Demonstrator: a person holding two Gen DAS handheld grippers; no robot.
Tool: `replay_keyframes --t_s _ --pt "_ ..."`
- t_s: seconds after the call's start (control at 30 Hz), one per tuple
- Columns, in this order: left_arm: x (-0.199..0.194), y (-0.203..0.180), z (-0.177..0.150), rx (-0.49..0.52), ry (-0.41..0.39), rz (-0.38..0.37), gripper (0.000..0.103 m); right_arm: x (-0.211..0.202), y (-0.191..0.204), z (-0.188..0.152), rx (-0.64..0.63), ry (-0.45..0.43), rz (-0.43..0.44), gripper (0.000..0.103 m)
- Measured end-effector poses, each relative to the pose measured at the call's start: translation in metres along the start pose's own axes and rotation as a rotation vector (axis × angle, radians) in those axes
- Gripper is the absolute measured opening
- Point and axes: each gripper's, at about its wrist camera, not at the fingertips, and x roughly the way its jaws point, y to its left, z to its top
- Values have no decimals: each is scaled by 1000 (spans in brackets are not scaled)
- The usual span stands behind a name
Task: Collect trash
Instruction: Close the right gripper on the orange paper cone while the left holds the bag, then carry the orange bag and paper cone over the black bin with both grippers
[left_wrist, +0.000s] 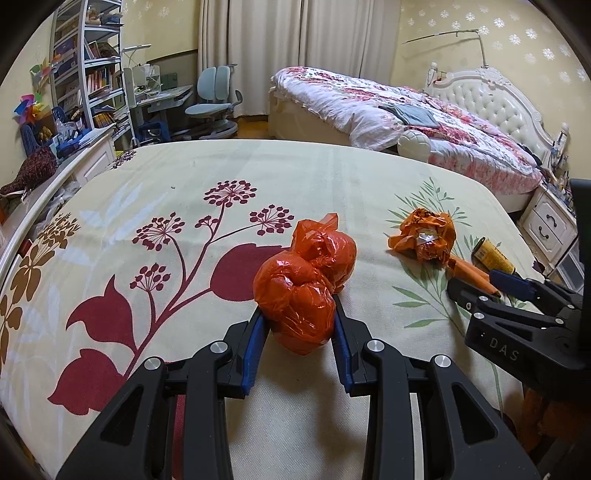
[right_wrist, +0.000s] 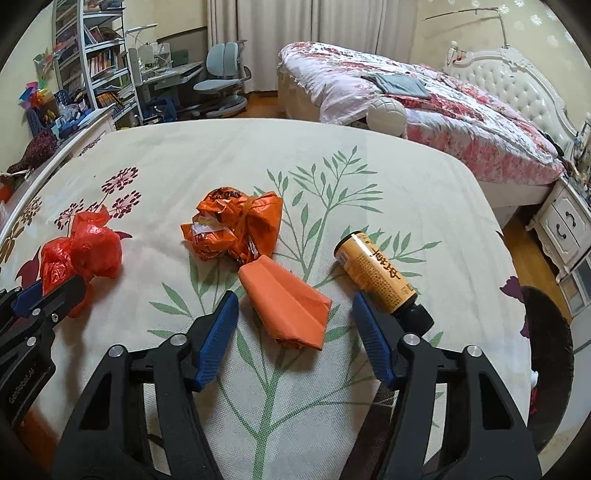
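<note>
A crumpled red plastic bag (left_wrist: 304, 288) sits on the floral table cloth (left_wrist: 184, 184), and my left gripper (left_wrist: 299, 314) is shut on its near end. The bag also shows in the right wrist view (right_wrist: 83, 254). My right gripper (right_wrist: 295, 306) is open, its fingers either side of a folded orange paper (right_wrist: 286, 306) that lies flat. A crumpled orange wrapper bag (right_wrist: 232, 229) lies just beyond the paper. A yellow can (right_wrist: 376, 277) with a black cap lies on its side by the right finger. The right gripper also appears in the left wrist view (left_wrist: 476, 284).
A dark round bin rim (right_wrist: 550, 332) shows past the table's right edge. A bed (left_wrist: 406, 114) with a floral quilt stands behind, with a white nightstand (left_wrist: 550, 221) at right. A desk, chair (left_wrist: 214, 99) and bookshelf (left_wrist: 92, 74) stand at the back left.
</note>
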Motion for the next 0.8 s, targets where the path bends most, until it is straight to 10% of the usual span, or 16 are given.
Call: replay_keyframes --t_s 0.1,0.8 --pt "1 0 0 1 3 -2 34 -1 2 -1 -7 -4 0 42" --pt "-27 -28 -13 46 -29 -73 34 -43 -19 -43 35 -36 -8 40"
